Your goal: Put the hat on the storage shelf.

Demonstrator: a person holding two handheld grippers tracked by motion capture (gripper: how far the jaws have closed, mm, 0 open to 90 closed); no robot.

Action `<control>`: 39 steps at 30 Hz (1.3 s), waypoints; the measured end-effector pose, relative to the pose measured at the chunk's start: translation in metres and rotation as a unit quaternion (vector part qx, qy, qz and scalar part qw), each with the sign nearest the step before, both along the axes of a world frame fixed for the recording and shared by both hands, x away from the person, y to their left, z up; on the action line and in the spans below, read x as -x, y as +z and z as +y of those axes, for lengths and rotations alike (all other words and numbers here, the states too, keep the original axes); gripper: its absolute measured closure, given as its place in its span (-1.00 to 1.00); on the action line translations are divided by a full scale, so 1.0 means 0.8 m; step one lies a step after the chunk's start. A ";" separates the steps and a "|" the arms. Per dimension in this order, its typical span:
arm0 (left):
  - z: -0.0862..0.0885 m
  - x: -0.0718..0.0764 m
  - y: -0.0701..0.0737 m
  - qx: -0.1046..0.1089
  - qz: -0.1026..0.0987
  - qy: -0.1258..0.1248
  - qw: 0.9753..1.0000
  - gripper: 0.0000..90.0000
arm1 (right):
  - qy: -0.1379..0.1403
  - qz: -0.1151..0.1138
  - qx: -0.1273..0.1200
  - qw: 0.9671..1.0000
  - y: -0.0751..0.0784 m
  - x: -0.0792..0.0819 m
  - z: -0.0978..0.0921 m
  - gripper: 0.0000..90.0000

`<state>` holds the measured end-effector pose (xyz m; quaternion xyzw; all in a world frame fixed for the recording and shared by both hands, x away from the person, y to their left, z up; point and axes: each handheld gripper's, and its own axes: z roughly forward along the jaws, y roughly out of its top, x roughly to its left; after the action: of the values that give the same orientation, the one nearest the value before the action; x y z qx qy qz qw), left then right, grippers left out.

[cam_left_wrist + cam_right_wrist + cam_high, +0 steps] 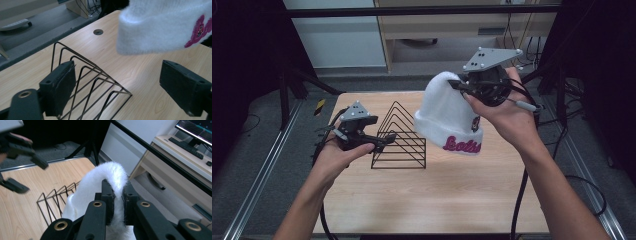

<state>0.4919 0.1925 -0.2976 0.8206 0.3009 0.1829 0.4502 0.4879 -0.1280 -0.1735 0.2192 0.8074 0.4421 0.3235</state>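
A fluffy white beanie (447, 117) with pink lettering on its cuff hangs in the air over the table's right middle. My right gripper (460, 86) is shut on its crown, and the right gripper view shows the white fabric (110, 173) pinched between the two jaws. The cuff (160, 30) hangs above the table in the left gripper view. A black wire rack (401, 137) of triangular loops stands on the table left of the hat. My left gripper (379, 142) is open at the rack's left end, with the wire loops (92, 87) between and in front of its jaws.
The light wooden table (437, 195) has a round cable hole (98, 31) near its far edge. Metal rails run along both sides of the table. A desk with a monitor (197, 132) and keyboard stands behind.
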 end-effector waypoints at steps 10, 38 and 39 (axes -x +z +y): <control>-0.028 -0.025 0.004 0.009 0.015 -0.032 0.999 -0.55 | 0.018 -0.005 -0.014 1.000 0.011 -0.005 0.025 0.86; -0.045 -0.041 0.003 -0.002 0.008 -0.022 1.000 0.66 | 0.032 -0.001 -0.029 0.999 0.005 -0.011 0.028 0.85; -0.045 -0.041 0.003 -0.002 0.008 -0.022 1.000 0.66 | 0.032 -0.001 -0.031 0.999 0.004 -0.012 0.028 0.85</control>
<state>0.5245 0.1569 -0.2951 0.8291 0.2864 0.1671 0.4502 0.4978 -0.1055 -0.1701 0.2026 0.7997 0.4769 0.3033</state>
